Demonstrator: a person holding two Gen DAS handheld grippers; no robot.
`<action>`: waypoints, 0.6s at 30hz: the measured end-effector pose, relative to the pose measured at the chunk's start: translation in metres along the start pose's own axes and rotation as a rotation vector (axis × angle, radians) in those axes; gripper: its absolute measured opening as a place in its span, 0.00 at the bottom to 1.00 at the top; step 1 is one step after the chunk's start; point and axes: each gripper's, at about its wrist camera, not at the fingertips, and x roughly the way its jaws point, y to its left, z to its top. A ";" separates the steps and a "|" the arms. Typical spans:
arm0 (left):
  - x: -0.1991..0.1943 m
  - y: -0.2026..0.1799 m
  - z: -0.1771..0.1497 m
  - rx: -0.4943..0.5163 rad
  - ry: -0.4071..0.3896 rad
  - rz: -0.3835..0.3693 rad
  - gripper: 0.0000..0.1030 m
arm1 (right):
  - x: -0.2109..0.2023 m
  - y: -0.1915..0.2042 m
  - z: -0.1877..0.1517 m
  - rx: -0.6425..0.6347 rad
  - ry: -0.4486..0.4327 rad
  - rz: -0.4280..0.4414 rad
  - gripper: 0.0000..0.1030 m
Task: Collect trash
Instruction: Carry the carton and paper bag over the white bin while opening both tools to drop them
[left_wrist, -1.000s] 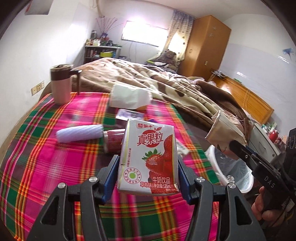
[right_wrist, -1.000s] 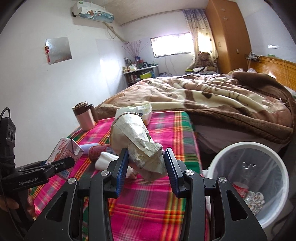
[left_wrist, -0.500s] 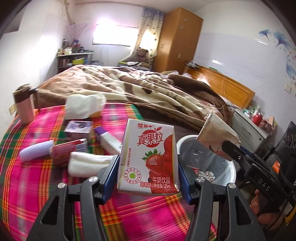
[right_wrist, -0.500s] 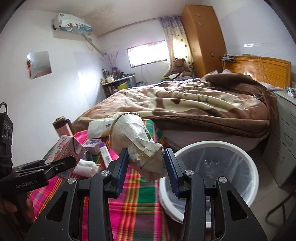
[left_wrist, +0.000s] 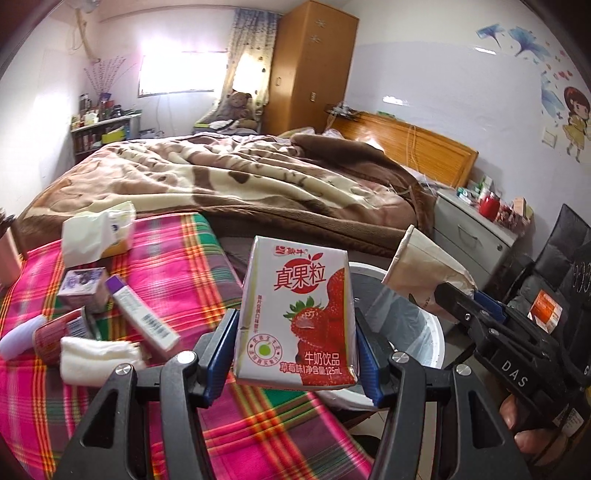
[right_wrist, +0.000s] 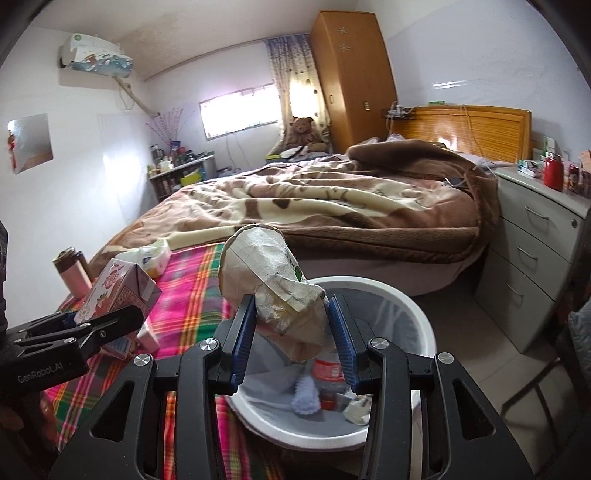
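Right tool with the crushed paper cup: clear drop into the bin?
Probably yes. The right tool grips the crushed paper cup directly over the open white bin; nothing lies between.

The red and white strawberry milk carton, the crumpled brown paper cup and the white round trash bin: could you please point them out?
Red and white strawberry milk carton (left_wrist: 299, 317), left wrist view, front face.
Crumpled brown paper cup (right_wrist: 269, 273), right wrist view, creased side.
White round trash bin (right_wrist: 413, 314), right wrist view, far rim.

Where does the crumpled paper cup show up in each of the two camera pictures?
Left wrist view: crumpled paper cup at right of centre, above the white bin.
Right wrist view: centre, pinched in the near hand-held gripper, over the bin.
Shared landmark: the wooden wardrobe.
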 end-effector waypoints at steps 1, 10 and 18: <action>0.004 -0.004 0.001 0.006 0.008 -0.008 0.58 | 0.001 -0.003 -0.001 0.006 0.005 -0.010 0.41; 0.037 -0.034 0.002 0.050 0.060 -0.058 0.58 | 0.016 -0.025 -0.011 0.026 0.082 -0.102 0.42; 0.061 -0.050 0.002 0.064 0.116 -0.093 0.58 | 0.023 -0.036 -0.016 0.027 0.136 -0.149 0.44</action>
